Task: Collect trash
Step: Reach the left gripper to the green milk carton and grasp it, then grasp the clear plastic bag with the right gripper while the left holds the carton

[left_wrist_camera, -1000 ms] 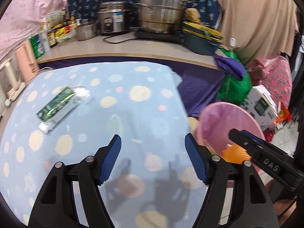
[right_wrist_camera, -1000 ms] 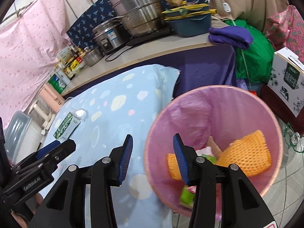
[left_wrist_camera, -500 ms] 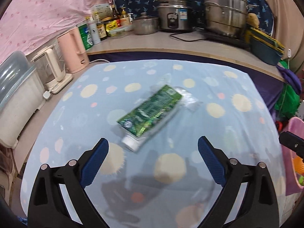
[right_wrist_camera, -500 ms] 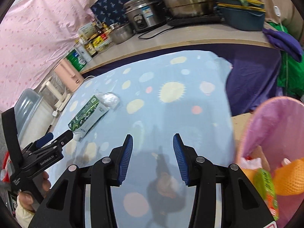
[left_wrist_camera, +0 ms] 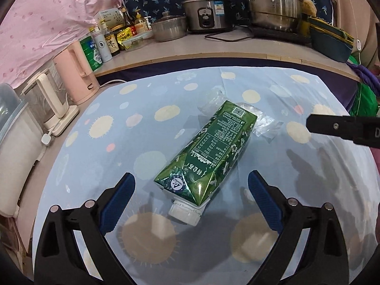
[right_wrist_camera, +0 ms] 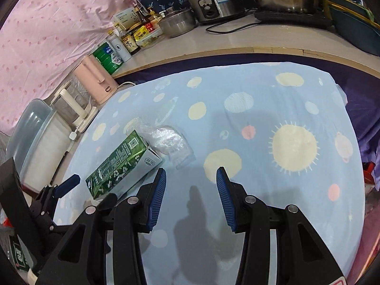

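**Two pieces of trash on the cloth, both grippers empty**

Two items lie on the counter's blue spotted cloth (left_wrist_camera: 273, 256): a green drink carton (left_wrist_camera: 206, 153) on its side, and a crumpled clear plastic wrapper (left_wrist_camera: 260, 118) partly under the carton's far end. The carton's white cap (left_wrist_camera: 184, 212) points toward the left wrist camera.

Left gripper (left_wrist_camera: 191, 197): jaws wide apart, having just been opening. The capped end of the carton sits in the gap between them, but neither blue pad touches it. Whether the fingertips touch the cloth cannot be told.

Right gripper (right_wrist_camera: 190, 184): jaws partly apart with nothing between them, only bare cloth below. In the right wrist view the carton (right_wrist_camera: 123, 163) lies just to the left of the left-hand finger, and the wrapper (right_wrist_camera: 169, 143) lies just beyond the fingertips. Contact with either item is not seen.

Behind the cloth, a second counter (left_wrist_camera: 213, 49) carries a rice cooker (left_wrist_camera: 205, 15), a large steel steamer pot (left_wrist_camera: 273, 2), a lidded bowl (left_wrist_camera: 168, 27), sauce bottles (left_wrist_camera: 111, 42) and a pink kettle (left_wrist_camera: 76, 71).
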